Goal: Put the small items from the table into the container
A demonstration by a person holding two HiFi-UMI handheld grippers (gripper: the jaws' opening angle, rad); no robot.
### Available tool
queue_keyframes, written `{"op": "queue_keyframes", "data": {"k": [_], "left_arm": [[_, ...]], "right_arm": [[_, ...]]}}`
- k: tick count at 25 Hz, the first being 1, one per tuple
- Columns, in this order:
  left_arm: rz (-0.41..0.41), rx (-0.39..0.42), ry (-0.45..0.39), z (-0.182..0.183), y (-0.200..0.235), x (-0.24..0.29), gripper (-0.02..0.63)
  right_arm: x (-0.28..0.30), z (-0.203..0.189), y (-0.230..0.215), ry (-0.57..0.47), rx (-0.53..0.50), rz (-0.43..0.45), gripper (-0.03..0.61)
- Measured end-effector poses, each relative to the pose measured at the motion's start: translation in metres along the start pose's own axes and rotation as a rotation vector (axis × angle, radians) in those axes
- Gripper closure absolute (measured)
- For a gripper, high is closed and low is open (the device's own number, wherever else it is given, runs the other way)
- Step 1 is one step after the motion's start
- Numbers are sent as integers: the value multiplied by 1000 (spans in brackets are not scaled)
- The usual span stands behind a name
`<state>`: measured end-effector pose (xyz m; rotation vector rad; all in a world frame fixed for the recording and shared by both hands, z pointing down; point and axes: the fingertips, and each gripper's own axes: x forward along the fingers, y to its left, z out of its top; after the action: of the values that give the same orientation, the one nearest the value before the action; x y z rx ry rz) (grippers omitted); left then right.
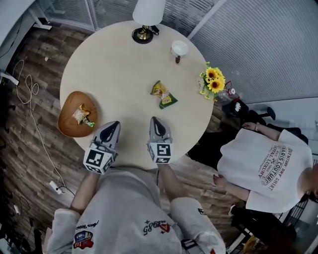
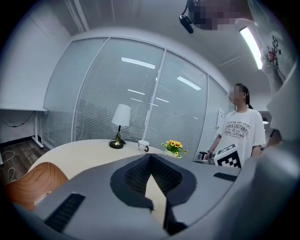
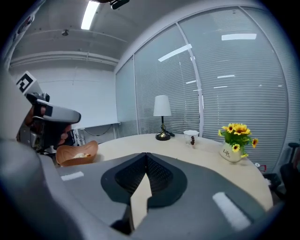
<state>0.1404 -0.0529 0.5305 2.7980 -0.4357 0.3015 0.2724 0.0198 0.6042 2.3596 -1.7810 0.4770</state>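
I see 1 round, pale table, and I take the lamp at its far edge as my mark. Just right of the lamp stands 1 white cup, with 1 small dark thing just beside it. Further right of the lamp, at the rim, is a vase of sunflowers. Nearer me than the lamp, about mid-table, 2 snack packets lie touching. Well off to the lamp's near left, 1 wooden bowl sits at the rim.
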Motion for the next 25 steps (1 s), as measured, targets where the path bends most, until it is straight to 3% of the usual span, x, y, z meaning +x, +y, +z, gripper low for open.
{"op": "queue_keyframes", "data": {"k": [4, 7, 10, 14, 18, 22, 25], "left_arm": [[-22, 9, 24, -1, -2, 7, 608], [-23, 12, 32, -1, 2, 5, 608], [-8, 10, 43, -2, 8, -1, 608], [26, 2, 54, -5, 23, -11, 608], [71, -7, 64, -7, 38, -21, 607], [96, -18, 63, -10, 49, -30, 607], [112, -27, 53, -11, 55, -41, 607]], "right_arm": [[33, -7, -46, 41, -50, -66, 567], [69, -18, -81, 105, -61, -112, 436], [102, -34, -105, 185, -62, -133, 350], [133, -69, -116, 337, -84, -113, 342], [140, -108, -134, 520, -51, -182, 342], [138, -110, -144, 564, -30, -224, 376], [131, -109, -136, 588, -36, -219, 448]]}}
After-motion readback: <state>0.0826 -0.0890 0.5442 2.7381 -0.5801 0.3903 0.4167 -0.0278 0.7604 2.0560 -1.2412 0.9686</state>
